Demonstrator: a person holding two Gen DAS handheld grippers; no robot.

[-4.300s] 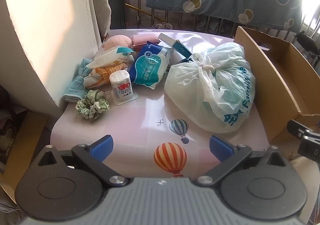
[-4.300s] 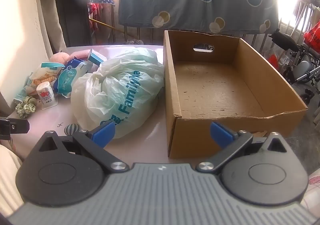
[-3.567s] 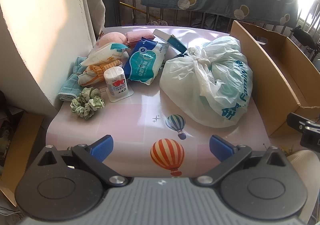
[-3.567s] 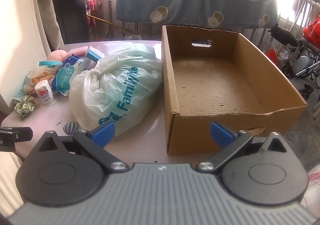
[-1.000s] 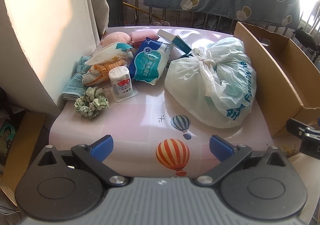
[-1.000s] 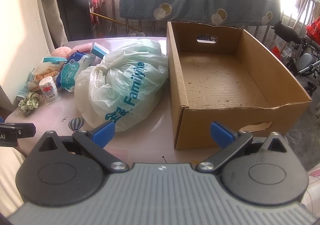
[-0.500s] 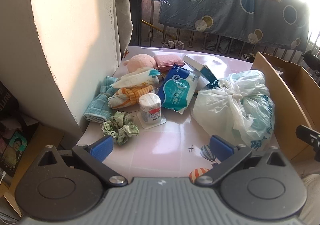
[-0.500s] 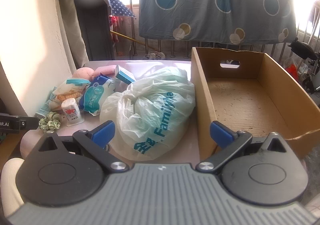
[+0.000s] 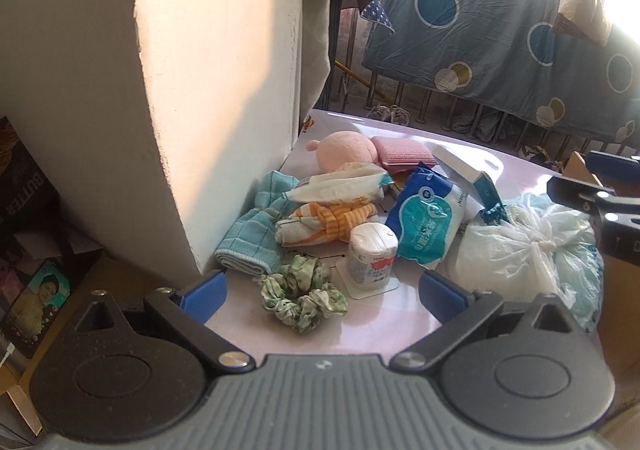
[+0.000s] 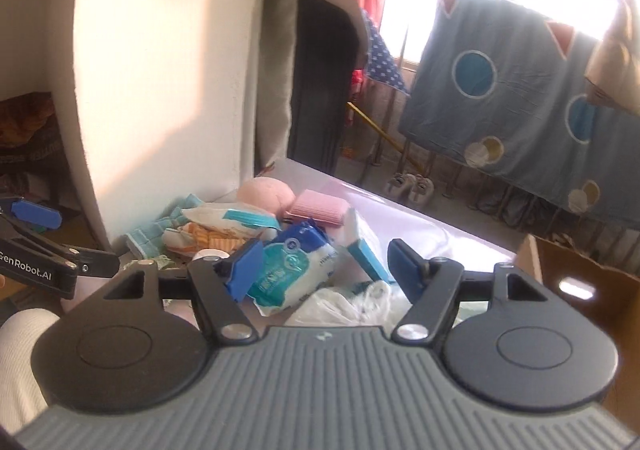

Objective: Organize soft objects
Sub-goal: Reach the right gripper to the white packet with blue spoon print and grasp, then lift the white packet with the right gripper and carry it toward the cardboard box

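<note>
A pile of soft things lies on the pink table (image 9: 384, 314) by the wall: a green scrunchie (image 9: 302, 296), a teal towel (image 9: 256, 234), an orange striped cloth (image 9: 328, 224), a pink plush (image 9: 346, 148) and a blue tissue pack (image 9: 426, 222). My left gripper (image 9: 324, 298) stands open just short of the scrunchie, which shows between its fingers. My right gripper (image 10: 325, 269) hovers over the tied white plastic bag (image 10: 360, 302). Its jaws are closing, with nothing pressed between the pads. The tissue pack (image 10: 292, 270) lies beyond them.
A white bottle (image 9: 372, 254) stands beside the scrunchie, with a pink sponge (image 9: 402, 150) and a teal-and-white carton (image 9: 476, 178) behind. The cream wall (image 9: 220, 90) hems the pile on the left. A cardboard box (image 10: 580, 278) stands at the right. The plastic bag (image 9: 520, 250) lies beside the pile.
Both grippers have swung left toward the pile by the wall. The right gripper's jaws have narrowed and it rolled. The cardboard box has slid to the right edge of both views.
</note>
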